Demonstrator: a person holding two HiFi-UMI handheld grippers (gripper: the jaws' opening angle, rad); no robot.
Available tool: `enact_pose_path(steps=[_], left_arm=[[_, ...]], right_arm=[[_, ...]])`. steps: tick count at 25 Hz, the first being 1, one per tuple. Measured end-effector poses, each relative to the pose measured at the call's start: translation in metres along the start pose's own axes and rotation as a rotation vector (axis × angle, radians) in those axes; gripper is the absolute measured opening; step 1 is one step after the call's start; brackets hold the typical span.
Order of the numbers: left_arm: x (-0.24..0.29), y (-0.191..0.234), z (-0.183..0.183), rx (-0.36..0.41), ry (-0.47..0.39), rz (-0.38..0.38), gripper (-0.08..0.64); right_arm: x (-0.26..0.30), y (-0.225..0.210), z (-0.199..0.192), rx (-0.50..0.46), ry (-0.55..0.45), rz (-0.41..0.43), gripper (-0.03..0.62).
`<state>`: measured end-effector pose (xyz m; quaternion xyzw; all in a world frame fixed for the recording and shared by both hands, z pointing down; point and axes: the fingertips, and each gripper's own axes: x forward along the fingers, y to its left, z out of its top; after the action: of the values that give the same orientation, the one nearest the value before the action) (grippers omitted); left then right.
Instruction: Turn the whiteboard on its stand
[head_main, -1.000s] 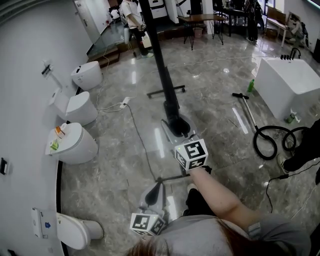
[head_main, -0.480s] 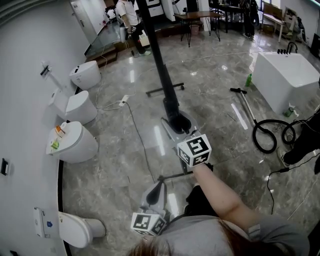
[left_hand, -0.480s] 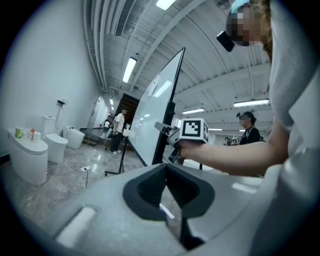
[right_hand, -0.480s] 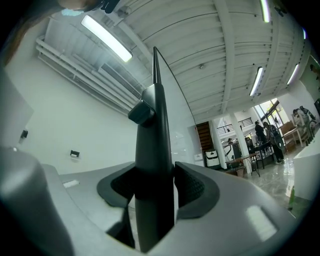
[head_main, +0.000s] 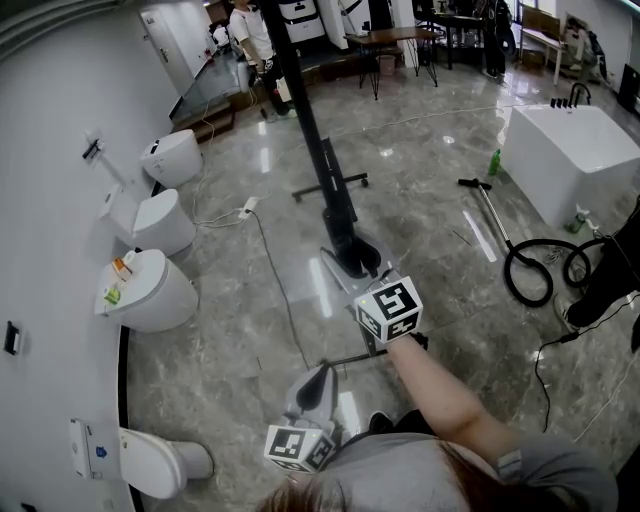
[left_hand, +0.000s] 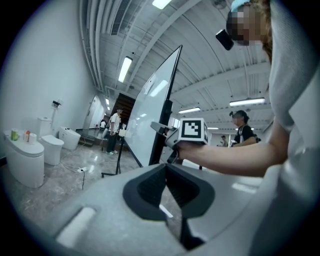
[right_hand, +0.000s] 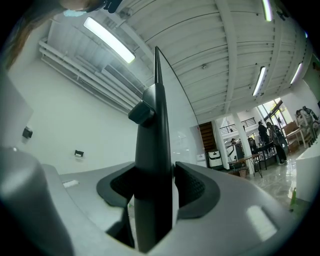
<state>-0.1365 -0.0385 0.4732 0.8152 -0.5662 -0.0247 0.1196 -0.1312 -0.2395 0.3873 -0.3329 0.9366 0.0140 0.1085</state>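
In the head view the whiteboard (head_main: 318, 160) shows edge-on as a long dark line on its wheeled stand (head_main: 330, 185). My right gripper (head_main: 358, 262) is shut on the board's dark frame edge (right_hand: 155, 150), which fills the gap between both pads. Its jaws have just eased open slightly with the edge still between them. My left gripper (head_main: 318, 375) is held low near the person's body. It is shut on nothing and stays apart from the board. In the left gripper view its jaws (left_hand: 166, 170) point at the white board face (left_hand: 155, 115) and at the right gripper (left_hand: 159, 128).
Several white toilets (head_main: 150, 290) line the curved wall at the left. A power cable (head_main: 280, 280) runs across the marble floor. A white bathtub (head_main: 570, 160) and a coiled black hose (head_main: 530, 285) are at the right. A stand foot (head_main: 355, 355) lies close to the person's feet. People (head_main: 250, 30) stand far back.
My right gripper has carried the board's edge a little sideways, and the board's line leans further left in the head view. The left gripper has shifted only slightly.
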Motion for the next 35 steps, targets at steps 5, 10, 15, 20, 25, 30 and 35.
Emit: enact_pose_path(steps=[5,10,15,20,25,30,35], left_arm=[[0.000,-0.012,-0.003,-0.008,-0.005,-0.005,-0.003],[0.002,-0.033,-0.005,-0.010,0.003,-0.033,-0.003],[-0.001,-0.052,-0.011,-0.021,0.011,-0.039,-0.003],[-0.010,-0.070,-0.019,-0.036,0.014,-0.027,-0.003],[-0.021,-0.082,-0.023,-0.028,0.008,-0.020,-0.003],[-0.031,-0.096,-0.025,-0.021,0.002,-0.019,-0.003],[-0.040,-0.110,-0.028,-0.018,-0.003,-0.018,-0.003]], right_arm=[[-0.009,0.005,-0.002,-0.003,0.015,0.014,0.218],[-0.024,0.012,0.003,-0.005,0.018,0.033,0.222],[-0.039,0.017,0.008,-0.007,0.016,0.051,0.225],[-0.060,0.022,0.011,-0.005,0.016,0.061,0.227],[-0.079,0.029,0.014,0.000,0.009,0.064,0.229],[-0.094,0.036,0.016,0.005,0.014,0.067,0.227],[-0.111,0.042,0.019,0.004,0.021,0.058,0.221]])
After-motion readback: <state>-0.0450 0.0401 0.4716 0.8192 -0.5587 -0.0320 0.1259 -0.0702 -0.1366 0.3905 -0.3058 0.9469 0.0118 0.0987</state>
